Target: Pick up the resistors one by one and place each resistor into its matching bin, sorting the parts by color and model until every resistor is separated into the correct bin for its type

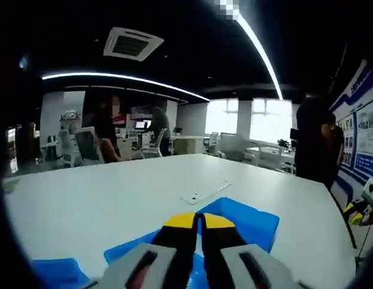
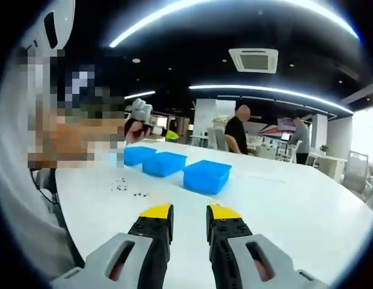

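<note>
My left gripper (image 1: 198, 220) hangs just above a blue bin (image 1: 249, 221), its yellow-tipped jaws shut with nothing seen between them. A second blue bin (image 1: 54, 271) lies at the lower left. In the right gripper view, my right gripper (image 2: 190, 213) is open and empty over the white table (image 2: 295, 211). Small dark resistors (image 2: 121, 185) lie scattered on the table ahead and to its left. Beyond them three blue bins (image 2: 165, 163) stand in a row, the nearest (image 2: 207, 175) straight ahead. The left gripper (image 2: 144, 118) is held up in a hand above the far bins.
A small clear strip (image 1: 204, 192) lies on the table (image 1: 114, 192) past the bin. The right gripper (image 1: 364, 208) shows at the table's right edge. People stand near desks and chairs behind (image 2: 237, 135), one in black (image 1: 316, 141) by the right wall.
</note>
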`<state>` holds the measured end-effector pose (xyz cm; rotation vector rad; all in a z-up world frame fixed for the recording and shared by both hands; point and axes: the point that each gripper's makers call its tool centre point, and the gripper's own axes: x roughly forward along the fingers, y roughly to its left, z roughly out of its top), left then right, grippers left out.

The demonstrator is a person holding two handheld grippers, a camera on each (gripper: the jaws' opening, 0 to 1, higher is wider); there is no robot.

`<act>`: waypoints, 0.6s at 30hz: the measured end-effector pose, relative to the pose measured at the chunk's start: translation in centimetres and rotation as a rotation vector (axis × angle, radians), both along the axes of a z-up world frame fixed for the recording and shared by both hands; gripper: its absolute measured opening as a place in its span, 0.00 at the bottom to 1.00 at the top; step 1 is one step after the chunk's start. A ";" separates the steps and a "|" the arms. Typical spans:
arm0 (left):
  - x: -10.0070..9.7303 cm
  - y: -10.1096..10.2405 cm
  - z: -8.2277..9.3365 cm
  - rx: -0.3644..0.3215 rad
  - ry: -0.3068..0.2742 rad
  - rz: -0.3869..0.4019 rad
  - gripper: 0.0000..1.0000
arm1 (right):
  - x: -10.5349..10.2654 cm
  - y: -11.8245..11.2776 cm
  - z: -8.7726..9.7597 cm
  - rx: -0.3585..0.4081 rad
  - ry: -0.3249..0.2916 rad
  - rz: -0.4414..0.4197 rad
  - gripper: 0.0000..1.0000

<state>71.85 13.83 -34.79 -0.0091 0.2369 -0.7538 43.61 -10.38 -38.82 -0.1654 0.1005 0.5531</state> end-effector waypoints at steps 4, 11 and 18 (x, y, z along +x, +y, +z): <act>-0.3 0.5 -0.6 0.005 0.041 0.028 0.13 | 0.2 0.4 -0.2 0.005 0.003 0.013 0.24; -1.6 1.5 -0.8 0.040 0.041 0.033 0.14 | 0.3 0.4 -0.2 0.005 0.002 0.018 0.24; -2.5 2.8 -1.1 0.065 0.031 0.034 0.14 | 0.6 0.2 -0.7 0.009 0.013 0.016 0.24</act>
